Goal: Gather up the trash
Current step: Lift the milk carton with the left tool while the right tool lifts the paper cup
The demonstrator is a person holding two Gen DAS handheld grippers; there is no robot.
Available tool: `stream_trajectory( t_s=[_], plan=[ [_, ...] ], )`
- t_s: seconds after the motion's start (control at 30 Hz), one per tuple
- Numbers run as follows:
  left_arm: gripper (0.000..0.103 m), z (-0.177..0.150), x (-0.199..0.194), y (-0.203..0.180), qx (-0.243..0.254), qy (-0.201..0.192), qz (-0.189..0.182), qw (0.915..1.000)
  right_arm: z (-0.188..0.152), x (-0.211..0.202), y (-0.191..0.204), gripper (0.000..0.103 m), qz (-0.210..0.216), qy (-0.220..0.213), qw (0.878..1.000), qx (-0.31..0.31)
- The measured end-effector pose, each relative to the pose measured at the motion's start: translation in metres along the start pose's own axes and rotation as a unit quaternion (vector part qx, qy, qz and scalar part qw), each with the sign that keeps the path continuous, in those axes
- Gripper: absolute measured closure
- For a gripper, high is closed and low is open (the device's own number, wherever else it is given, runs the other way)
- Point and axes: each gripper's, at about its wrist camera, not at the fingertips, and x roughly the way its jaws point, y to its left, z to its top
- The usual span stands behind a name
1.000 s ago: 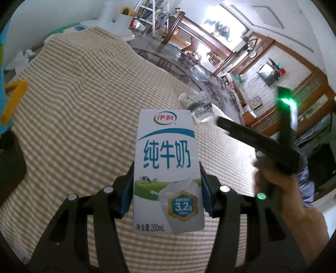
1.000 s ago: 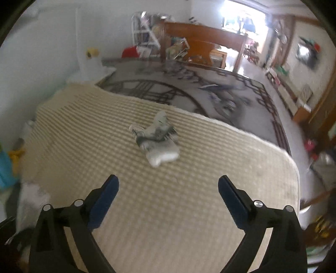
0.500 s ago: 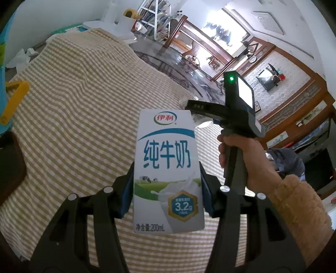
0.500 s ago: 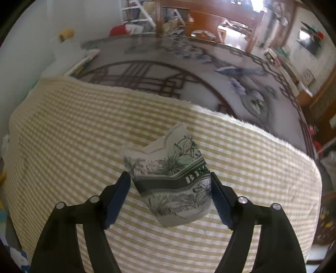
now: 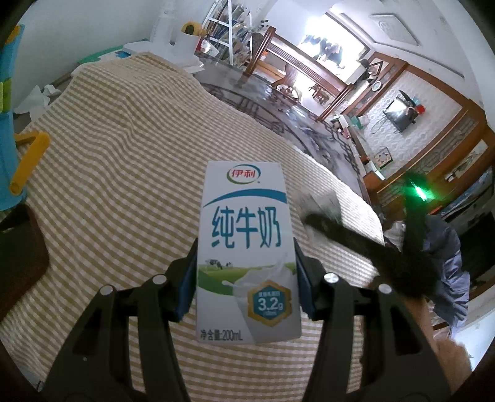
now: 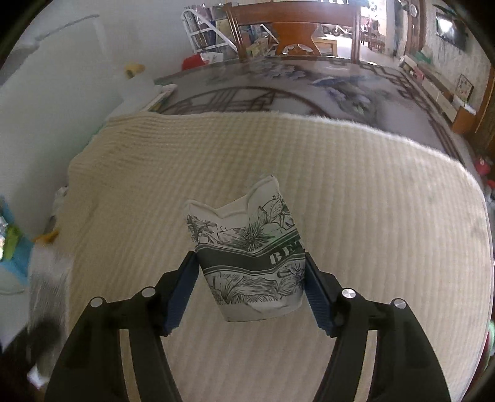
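A tan-and-white checked cloth covers the surface in the foreground. Beyond it lies a glossy patterned floor, bounded by white walls. Brown wooden furniture stands before a brightly lit opening.

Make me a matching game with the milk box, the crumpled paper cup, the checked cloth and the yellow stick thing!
Things:
1. milk carton
2. crushed paper cup
3. checked cloth
4. yellow handle

Descriptions:
A. spread flat under both tools
B. pinched in the right tool, rim dented
C. at the far left edge of the left view
D. pinched upright in the left tool

Pairs: 1-D, 2-B, 3-A, 4-C
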Motion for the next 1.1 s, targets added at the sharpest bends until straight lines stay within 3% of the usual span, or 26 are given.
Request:
stream_trajectory(
  t_s=[0.17, 0.53, 1.1],
  plan=[
    [0.051, 0.000, -0.003, -0.002, 0.007, -0.008, 0.011, 0.9999, -0.042, -0.038, -0.010, 0.038, 0.017, -0.018, 0.999, 0.035],
    [0.051, -0.002, -0.006, -0.008, 0.030, -0.023, 0.037, 0.9986, -0.098, -0.101, -0.025, 0.038, -0.014, -0.059, 0.997, 0.049],
    [0.051, -0.013, 0.007, -0.030, 0.085, -0.008, 0.052, 0.9951, -0.133, -0.129, -0.038, 0.038, -0.039, -0.077, 0.995, 0.055]
  ],
)
